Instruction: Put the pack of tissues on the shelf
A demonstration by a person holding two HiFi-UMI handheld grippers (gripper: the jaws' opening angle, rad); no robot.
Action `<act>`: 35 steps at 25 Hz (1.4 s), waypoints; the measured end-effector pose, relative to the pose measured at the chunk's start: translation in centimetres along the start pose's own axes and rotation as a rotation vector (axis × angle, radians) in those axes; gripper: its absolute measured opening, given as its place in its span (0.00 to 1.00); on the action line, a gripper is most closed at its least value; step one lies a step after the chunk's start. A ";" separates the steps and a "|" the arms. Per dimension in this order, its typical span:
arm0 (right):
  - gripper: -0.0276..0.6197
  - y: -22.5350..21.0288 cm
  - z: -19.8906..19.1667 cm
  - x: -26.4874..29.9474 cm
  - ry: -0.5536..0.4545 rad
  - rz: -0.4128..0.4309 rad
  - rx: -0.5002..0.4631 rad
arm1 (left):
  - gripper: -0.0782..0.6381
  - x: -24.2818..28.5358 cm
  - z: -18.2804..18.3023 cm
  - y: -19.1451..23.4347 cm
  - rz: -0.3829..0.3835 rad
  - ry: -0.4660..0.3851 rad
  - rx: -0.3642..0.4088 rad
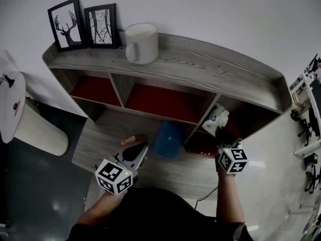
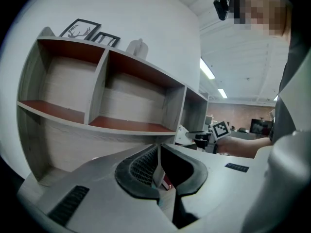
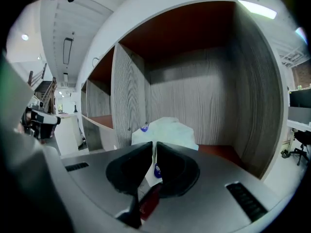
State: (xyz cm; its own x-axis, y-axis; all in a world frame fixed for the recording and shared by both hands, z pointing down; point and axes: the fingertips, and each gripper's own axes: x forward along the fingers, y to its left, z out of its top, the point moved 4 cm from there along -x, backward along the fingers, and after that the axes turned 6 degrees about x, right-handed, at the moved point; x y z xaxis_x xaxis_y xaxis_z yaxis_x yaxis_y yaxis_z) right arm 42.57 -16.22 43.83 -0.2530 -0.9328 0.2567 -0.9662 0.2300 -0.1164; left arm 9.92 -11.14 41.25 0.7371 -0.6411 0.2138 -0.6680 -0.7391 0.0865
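At the shelf's (image 1: 200,64) lower right bay, the soft, likely light pack of tissues (image 3: 167,130) is being pinched edgewise in the right tongs (image 3: 154,165); the left tongs (image 2: 158,171) are being held shut, empty.

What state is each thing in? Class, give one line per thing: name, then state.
Right gripper, shut on the pack of tissues.
Pack of tissues, pinched by its wrapper, in front of the shelf's right-hand compartment.
Left gripper, shut, empty.
Mug, upright on the shelf top.
Picture frames, standing upright beside the mug.
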 end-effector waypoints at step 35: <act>0.20 22.1 3.1 -2.8 -0.144 0.253 -0.101 | 0.13 -6.1 0.3 7.5 -0.079 -0.047 0.042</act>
State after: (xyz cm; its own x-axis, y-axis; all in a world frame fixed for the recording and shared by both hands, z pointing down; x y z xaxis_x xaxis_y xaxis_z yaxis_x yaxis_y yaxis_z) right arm 22.08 -9.35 37.59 -0.4838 -0.8703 0.0921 -0.8751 0.4800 -0.0617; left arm 0.45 -12.86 40.28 0.7920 -0.5887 0.1622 -0.6034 -0.7952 0.0603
